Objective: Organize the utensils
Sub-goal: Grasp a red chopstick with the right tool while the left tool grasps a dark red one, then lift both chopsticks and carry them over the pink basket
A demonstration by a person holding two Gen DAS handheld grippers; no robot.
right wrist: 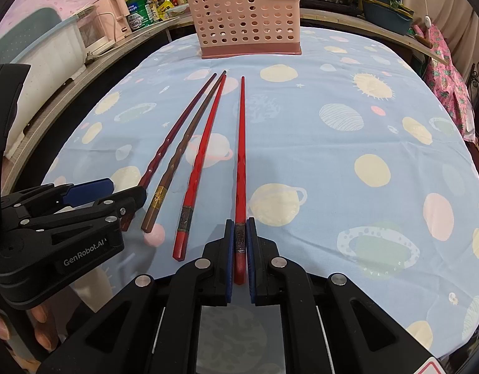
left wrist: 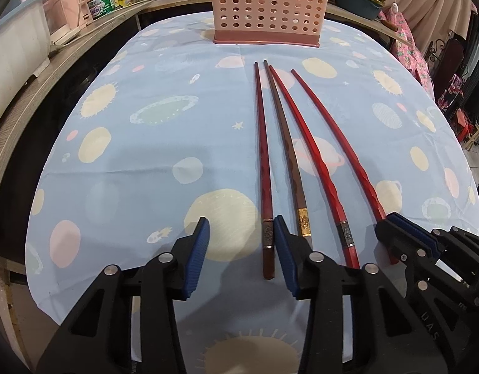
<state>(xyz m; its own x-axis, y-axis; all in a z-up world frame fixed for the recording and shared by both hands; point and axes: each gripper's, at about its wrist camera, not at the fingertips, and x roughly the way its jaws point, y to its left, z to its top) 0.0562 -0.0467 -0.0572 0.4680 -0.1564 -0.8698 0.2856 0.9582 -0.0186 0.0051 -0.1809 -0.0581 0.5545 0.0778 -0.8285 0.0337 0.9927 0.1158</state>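
Four chopsticks lay side by side on the tablecloth, short of the pink holder. The right gripper had clenched the rightmost chopstick; the left gripper stood released around the leftmost chopstick. Pickup appeared under way; next would be lifting and standing the stick in the holder.

"GenRobot.AI" printed on the left gripper

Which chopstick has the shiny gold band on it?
The brown chopstick, second from the left of the four. Its band is gold, while the dark red one and the two bright red ones have grey bands.
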